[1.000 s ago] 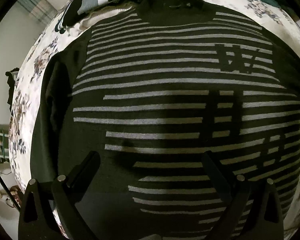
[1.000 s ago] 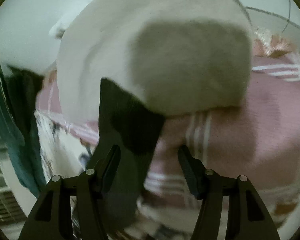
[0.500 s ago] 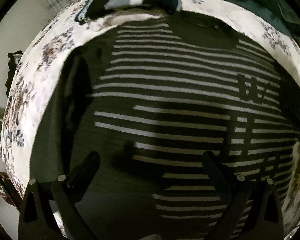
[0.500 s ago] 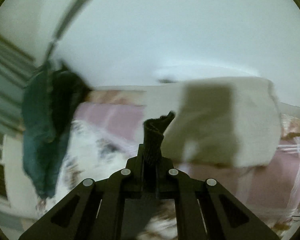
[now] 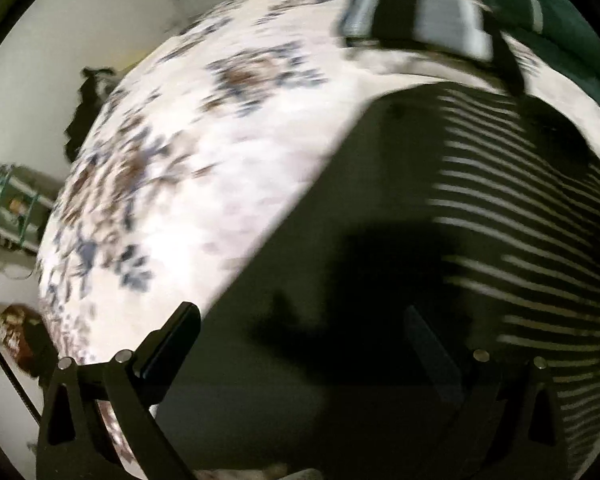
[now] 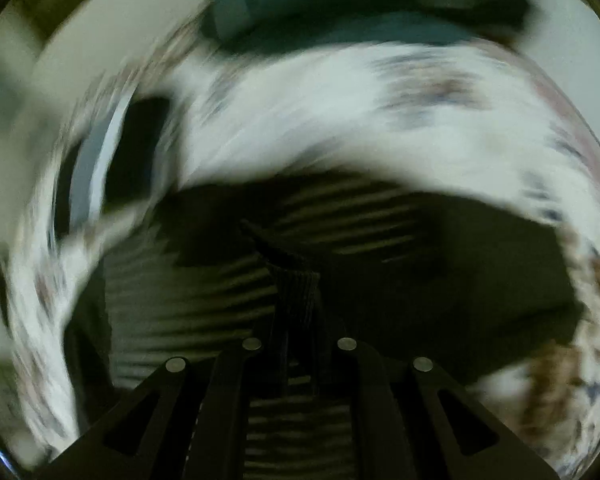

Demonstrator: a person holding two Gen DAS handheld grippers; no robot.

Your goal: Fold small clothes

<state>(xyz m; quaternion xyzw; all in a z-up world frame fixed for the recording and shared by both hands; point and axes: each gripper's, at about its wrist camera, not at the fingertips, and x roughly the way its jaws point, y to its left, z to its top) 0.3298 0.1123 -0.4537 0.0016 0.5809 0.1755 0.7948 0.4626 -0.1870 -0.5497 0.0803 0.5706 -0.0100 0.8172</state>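
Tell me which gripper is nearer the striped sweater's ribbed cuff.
Right. The right gripper is shut on the ribbed cuff, holding it above the striped sweater. The left gripper hangs open over the sweater's plain dark side; no cuff shows in its view.

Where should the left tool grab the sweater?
Judging from the left wrist view: the plain dark side edge of the sweater, where it lies flat against the floral sheet. Bring the open left tool in from the sheet side, so one finger can slip under.
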